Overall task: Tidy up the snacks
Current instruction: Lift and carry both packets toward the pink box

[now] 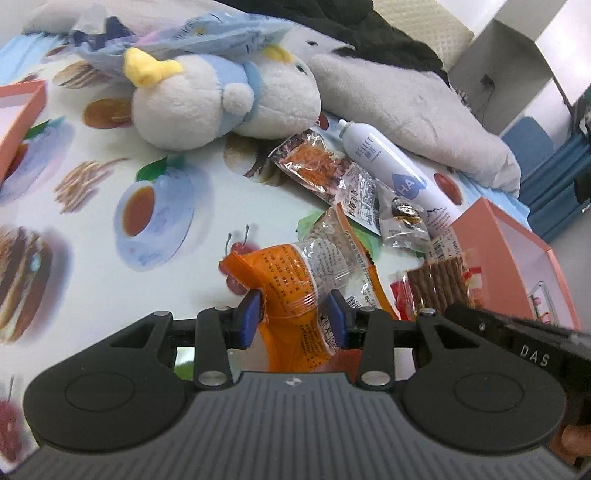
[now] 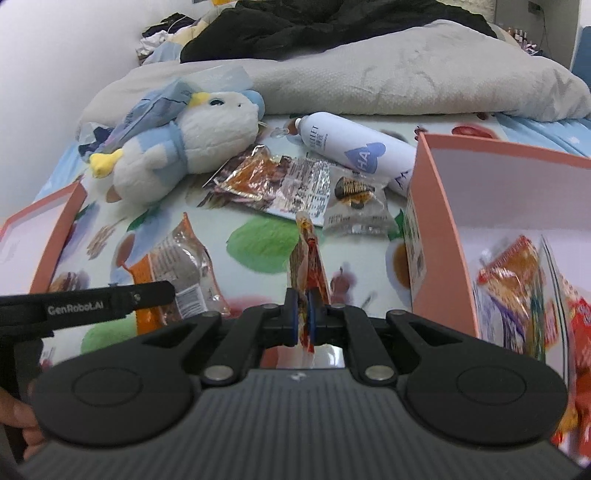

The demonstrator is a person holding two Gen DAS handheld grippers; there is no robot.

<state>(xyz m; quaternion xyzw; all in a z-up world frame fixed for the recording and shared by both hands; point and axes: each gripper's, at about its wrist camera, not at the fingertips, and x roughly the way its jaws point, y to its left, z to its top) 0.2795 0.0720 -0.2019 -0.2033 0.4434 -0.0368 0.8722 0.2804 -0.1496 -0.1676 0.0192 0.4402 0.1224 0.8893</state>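
My left gripper [image 1: 295, 314] is shut on an orange snack packet [image 1: 295, 280], its blue pads pressing both sides. The same packet shows in the right wrist view [image 2: 177, 269]. My right gripper [image 2: 303, 317] is shut on a thin red-and-orange snack packet [image 2: 308, 258], held edge-on next to the pink box [image 2: 436, 236], which holds several snack packets [image 2: 513, 280]. Loose on the printed cloth lie a dark spicy snack packet [image 1: 317, 162] and a small clear packet with a dark sweet [image 1: 402, 221]. A packet of brown sticks [image 1: 439, 288] lies by the box [image 1: 517, 258].
A plush toy [image 1: 221, 107] lies at the back with a blue plastic bag [image 1: 207, 33] on it. A white spray bottle [image 1: 391, 166] lies by a grey pillow [image 1: 406, 96]. A second pink box [image 1: 18, 122] stands at the left edge. The other gripper's body [image 2: 92, 302] reaches in at the left.
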